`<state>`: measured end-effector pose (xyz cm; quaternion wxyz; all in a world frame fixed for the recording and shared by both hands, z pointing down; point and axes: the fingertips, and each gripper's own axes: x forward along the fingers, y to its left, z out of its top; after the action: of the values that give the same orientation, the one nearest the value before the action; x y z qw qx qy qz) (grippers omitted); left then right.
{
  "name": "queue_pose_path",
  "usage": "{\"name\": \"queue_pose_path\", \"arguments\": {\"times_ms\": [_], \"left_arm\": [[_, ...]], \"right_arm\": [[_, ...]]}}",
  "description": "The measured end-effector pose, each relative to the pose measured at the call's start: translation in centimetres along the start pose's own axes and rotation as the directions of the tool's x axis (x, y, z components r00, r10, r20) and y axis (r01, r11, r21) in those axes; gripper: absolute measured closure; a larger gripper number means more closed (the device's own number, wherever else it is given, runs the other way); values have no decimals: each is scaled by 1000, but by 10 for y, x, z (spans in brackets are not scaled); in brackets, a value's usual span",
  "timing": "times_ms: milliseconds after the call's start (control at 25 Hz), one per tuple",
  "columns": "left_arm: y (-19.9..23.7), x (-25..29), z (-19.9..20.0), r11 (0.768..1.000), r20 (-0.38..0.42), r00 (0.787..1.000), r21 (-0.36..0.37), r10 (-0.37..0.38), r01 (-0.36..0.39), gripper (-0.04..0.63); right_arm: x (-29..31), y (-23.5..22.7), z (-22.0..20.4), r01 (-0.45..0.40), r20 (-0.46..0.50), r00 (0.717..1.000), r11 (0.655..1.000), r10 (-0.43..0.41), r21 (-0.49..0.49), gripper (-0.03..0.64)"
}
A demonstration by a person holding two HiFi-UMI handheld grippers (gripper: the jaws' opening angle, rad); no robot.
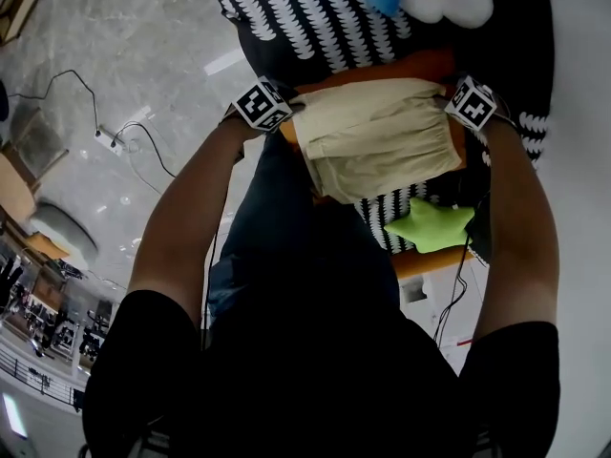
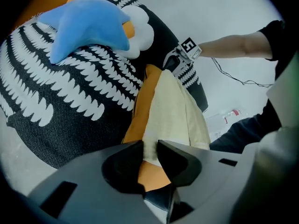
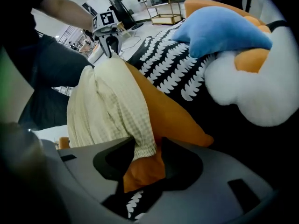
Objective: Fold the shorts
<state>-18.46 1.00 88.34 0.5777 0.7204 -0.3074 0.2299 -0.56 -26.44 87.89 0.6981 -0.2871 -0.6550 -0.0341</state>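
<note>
1. Left gripper (image 2: 149, 143): jaws nearly together, pinching the shorts (image 2: 173, 111) at one edge.
2. Shorts lie flat on an orange cushion (image 1: 430, 65), between both grippers.
3. Right gripper (image 3: 148, 142): jaws partly apart, hem between them, unclamped.

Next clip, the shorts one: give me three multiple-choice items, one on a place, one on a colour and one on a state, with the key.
1. The shorts lie on: A the floor; B an orange cushion; C a chair.
2. The star pillow against the white flower pillow is: A red; B blue; C purple.
3. The jaws of the left gripper are: A wide apart and empty; B closed on the shorts' edge; C closed on a cable.

Key: B, orange shows around and under the shorts; B, it is plainly blue in both gripper views; B, pale cloth fills the narrow gap in the left gripper view.
</note>
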Motion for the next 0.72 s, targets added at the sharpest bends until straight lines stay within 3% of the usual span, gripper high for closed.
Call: {"name": "queue_pose_path", "arguments": {"times_ms": [120,280,480,720], "left_arm": [[-4,2,-1,999,-23,1000,53,3,-2,519],[-10,-6,3,994,-33,999,109,22,-18,555],[-3,-26,11,993,18,998,98,59,-61,558],[21,-62,37,982,74,986,111,147,-155,558]], "right_arm": [[3,-2,-3,-7,-35,999,998,5,-58,502],[-11,-7,-2,-18,-57,998,998,15,-58,563],[-25,-21,9,22,-46,999,996,-26,-90,580],[-44,-52,29,130,10,991,985,-130,-113,583]]}}
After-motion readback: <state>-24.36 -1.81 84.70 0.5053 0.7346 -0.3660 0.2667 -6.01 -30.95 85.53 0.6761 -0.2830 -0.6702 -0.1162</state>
